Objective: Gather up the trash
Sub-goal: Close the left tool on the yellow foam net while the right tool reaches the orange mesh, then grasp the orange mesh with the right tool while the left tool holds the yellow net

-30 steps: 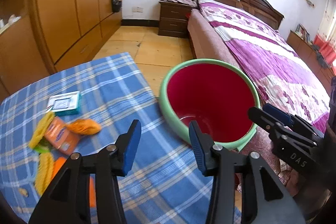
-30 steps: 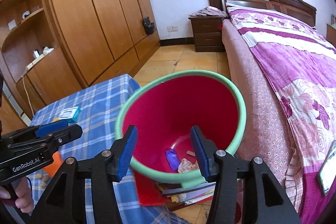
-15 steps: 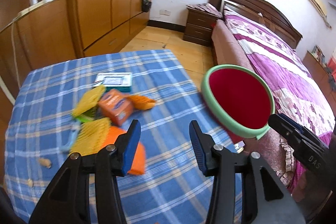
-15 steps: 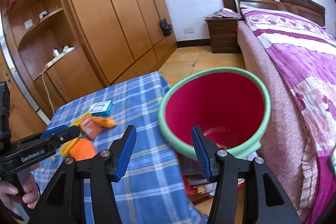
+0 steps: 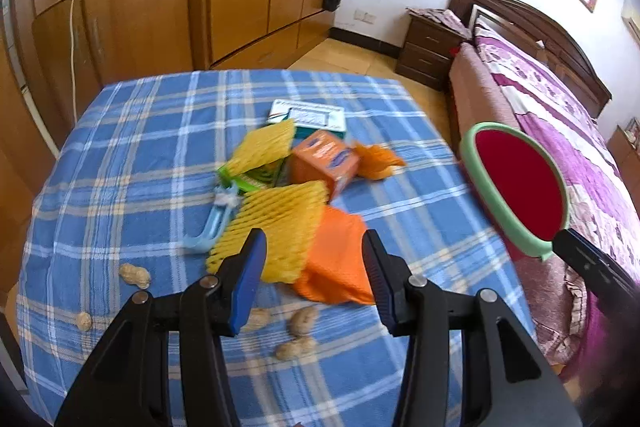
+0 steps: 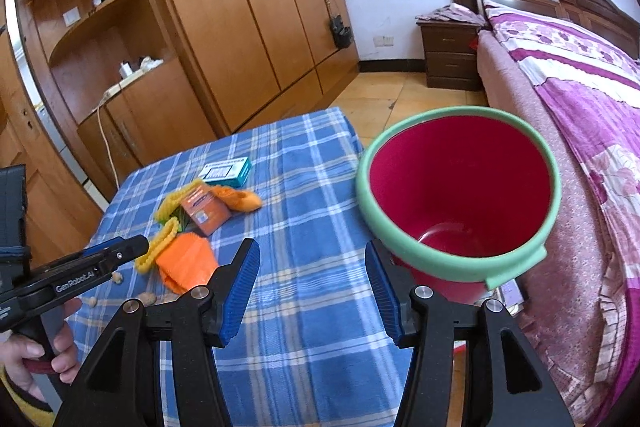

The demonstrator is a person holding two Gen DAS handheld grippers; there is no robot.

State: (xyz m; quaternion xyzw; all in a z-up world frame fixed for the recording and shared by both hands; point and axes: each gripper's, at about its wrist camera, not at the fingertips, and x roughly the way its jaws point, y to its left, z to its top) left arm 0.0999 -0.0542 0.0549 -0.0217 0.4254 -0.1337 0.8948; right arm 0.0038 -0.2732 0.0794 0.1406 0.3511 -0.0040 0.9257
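Trash lies in a heap on the blue plaid table (image 5: 132, 131): two yellow foam nets (image 5: 280, 223), an orange bag (image 5: 340, 259), an orange box (image 5: 324, 161), orange peel (image 5: 376, 159), a teal-and-white box (image 5: 308, 115), a light blue plastic piece (image 5: 212, 227) and several peanuts (image 5: 136, 275). My left gripper (image 5: 314, 281) is open and empty, just above the nearest net and the orange bag. My right gripper (image 6: 314, 293) is open and empty, over the table's right part, left of the red bin with a green rim (image 6: 460, 187). The heap (image 6: 188, 227) also shows in the right wrist view.
The bin (image 5: 516, 183) stands off the table's right edge, between the table and a bed with a purple cover (image 6: 580, 115). Wooden wardrobes (image 6: 248, 11) line the left wall. A dark nightstand (image 6: 448, 55) stands at the back. The left gripper (image 6: 80, 275) shows at the right view's left.
Both grippers have swung left, away from the bin and toward the table. The left one now hangs over the trash heap. Both stay open and empty.
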